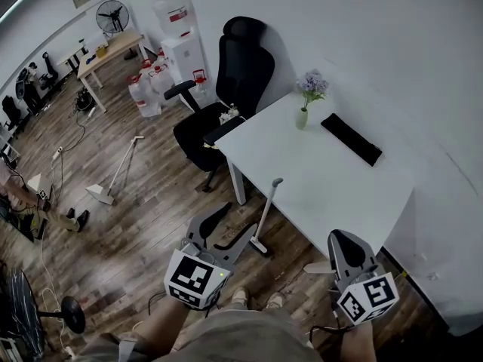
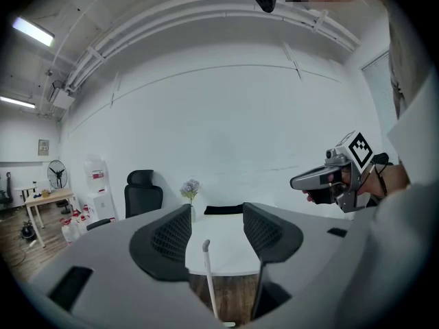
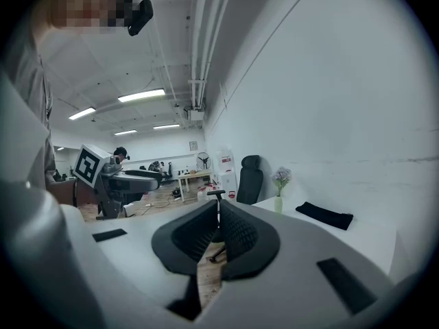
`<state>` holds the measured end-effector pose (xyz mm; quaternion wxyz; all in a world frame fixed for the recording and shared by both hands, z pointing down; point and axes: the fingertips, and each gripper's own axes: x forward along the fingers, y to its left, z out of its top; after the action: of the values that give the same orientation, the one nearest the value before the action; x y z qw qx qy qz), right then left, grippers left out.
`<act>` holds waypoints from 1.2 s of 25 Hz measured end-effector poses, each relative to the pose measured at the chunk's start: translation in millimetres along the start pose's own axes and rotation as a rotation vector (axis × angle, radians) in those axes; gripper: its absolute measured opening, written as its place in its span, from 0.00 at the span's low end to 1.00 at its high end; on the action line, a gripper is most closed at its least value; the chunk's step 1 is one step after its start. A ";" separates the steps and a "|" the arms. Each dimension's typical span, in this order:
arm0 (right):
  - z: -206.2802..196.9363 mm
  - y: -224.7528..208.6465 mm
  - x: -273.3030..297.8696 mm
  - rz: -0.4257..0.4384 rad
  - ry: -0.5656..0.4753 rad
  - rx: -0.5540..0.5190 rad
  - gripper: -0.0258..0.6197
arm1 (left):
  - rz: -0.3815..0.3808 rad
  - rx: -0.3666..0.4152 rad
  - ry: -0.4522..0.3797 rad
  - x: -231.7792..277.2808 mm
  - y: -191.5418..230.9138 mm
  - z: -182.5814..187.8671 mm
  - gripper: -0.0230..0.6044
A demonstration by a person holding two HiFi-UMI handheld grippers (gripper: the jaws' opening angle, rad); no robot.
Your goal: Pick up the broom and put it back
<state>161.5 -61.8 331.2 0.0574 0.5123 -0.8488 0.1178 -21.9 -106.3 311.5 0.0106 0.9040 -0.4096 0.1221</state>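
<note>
A white long-handled broom (image 1: 119, 168) lies on the wooden floor at the left, far from both grippers. A second white long-handled tool (image 1: 267, 211) with a grey grip leans upright against the white table's (image 1: 332, 194) front edge. In the left gripper view this tool (image 2: 206, 266) stands beyond the jaws, not between them. My left gripper (image 1: 235, 223) (image 2: 217, 218) is open and empty, pointing at the leaning tool. Low at the right, my right gripper (image 1: 339, 240) (image 3: 218, 214) is shut on nothing beside the table's near corner.
A black office chair (image 1: 234, 89) stands at the table's far left corner. A flower vase (image 1: 305, 111) and a flat black item (image 1: 351, 138) sit on the table. Water bottles (image 1: 147, 89), a dispenser (image 1: 181, 44) and cables (image 1: 72, 145) crowd the left floor.
</note>
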 end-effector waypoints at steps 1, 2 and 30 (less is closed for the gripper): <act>0.2 -3.5 1.0 -0.001 -0.001 0.000 0.09 | 0.003 -0.001 0.000 3.7 1.1 -0.8 0.44; 1.1 -7.0 2.3 -0.003 -0.003 0.001 0.09 | 0.006 -0.005 0.002 7.8 2.8 -2.2 0.44; -108.5 -79.7 113.6 -0.015 0.105 0.130 0.09 | -0.068 -0.106 0.195 194.9 30.1 -182.6 0.45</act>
<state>176.1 -166.6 472.0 0.0693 0.5142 -0.8313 0.1992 40.6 -248.3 530.9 0.1024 0.8995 -0.3814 0.1871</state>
